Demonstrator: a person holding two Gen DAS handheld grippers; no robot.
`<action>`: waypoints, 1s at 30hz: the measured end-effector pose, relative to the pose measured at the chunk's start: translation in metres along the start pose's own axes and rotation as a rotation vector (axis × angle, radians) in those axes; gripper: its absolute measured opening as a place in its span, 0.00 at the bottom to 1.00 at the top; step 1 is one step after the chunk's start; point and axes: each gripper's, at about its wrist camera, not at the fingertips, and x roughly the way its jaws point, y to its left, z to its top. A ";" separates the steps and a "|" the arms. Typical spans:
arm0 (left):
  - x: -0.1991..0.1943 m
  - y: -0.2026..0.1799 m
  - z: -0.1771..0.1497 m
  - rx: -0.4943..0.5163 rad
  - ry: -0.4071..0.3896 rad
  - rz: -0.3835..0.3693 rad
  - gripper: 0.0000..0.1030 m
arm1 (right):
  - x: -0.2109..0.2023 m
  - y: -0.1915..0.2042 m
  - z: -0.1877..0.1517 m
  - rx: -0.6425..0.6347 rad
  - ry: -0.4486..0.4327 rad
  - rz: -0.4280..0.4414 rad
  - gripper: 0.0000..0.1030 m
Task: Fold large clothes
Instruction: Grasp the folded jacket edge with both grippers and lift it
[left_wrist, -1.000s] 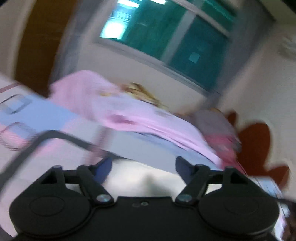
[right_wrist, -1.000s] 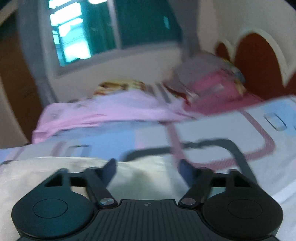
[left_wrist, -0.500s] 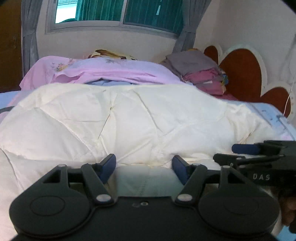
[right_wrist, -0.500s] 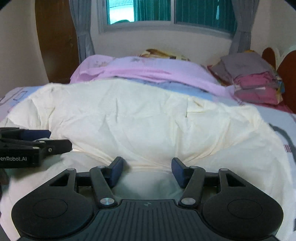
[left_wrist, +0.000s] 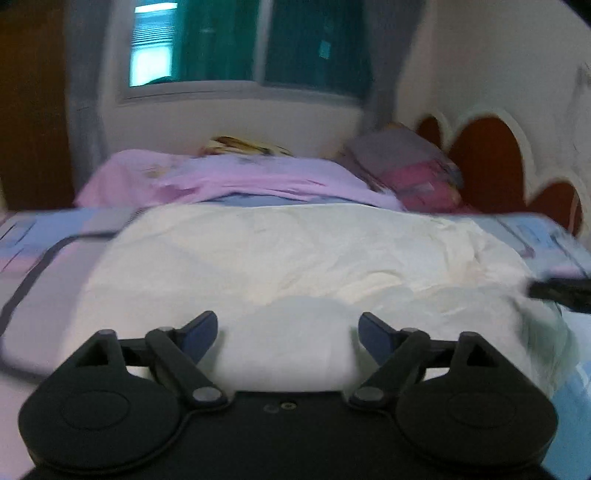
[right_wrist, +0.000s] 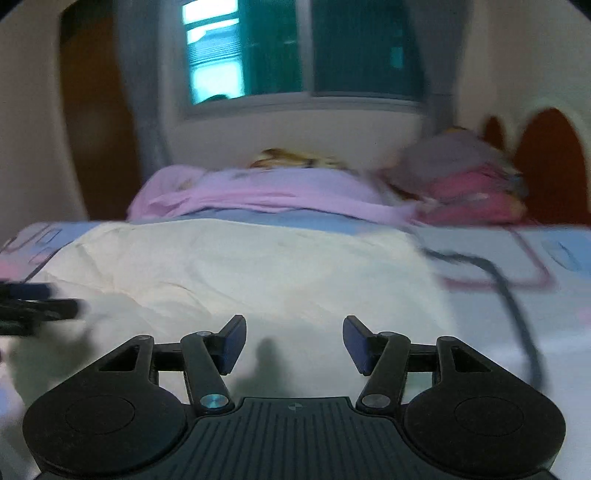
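Note:
A large cream quilted garment (left_wrist: 295, 258) lies spread on the bed; it also shows in the right wrist view (right_wrist: 258, 266). My left gripper (left_wrist: 287, 332) is open just above its near edge, with a fold of cream cloth bulging between the fingers. My right gripper (right_wrist: 294, 341) is open and empty over the garment's near right part. The right gripper's tip shows at the right edge of the left wrist view (left_wrist: 561, 290). The left gripper's tip shows at the left edge of the right wrist view (right_wrist: 37, 306). Both views are blurred.
The bed has a blue and pink patterned sheet (right_wrist: 535, 258). A pink blanket (left_wrist: 240, 177) lies across the far side. A stack of folded grey and pink clothes (left_wrist: 417, 170) sits at the back right by the red headboard (left_wrist: 491, 158). A window is behind.
The garment has dropped lower and flatter on the bed, and more sheet shows at both sides. Both grippers have drawn back and apart, and both views have blurred.

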 end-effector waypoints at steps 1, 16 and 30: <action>-0.003 0.008 -0.007 -0.018 -0.005 0.038 0.80 | -0.005 -0.013 -0.008 0.028 0.015 -0.014 0.56; -0.034 0.057 -0.036 -0.203 0.017 0.190 0.99 | -0.063 -0.085 -0.048 0.414 0.106 0.093 0.95; 0.012 0.141 -0.075 -0.923 0.010 -0.097 0.62 | -0.023 -0.105 -0.078 0.898 0.081 0.228 0.71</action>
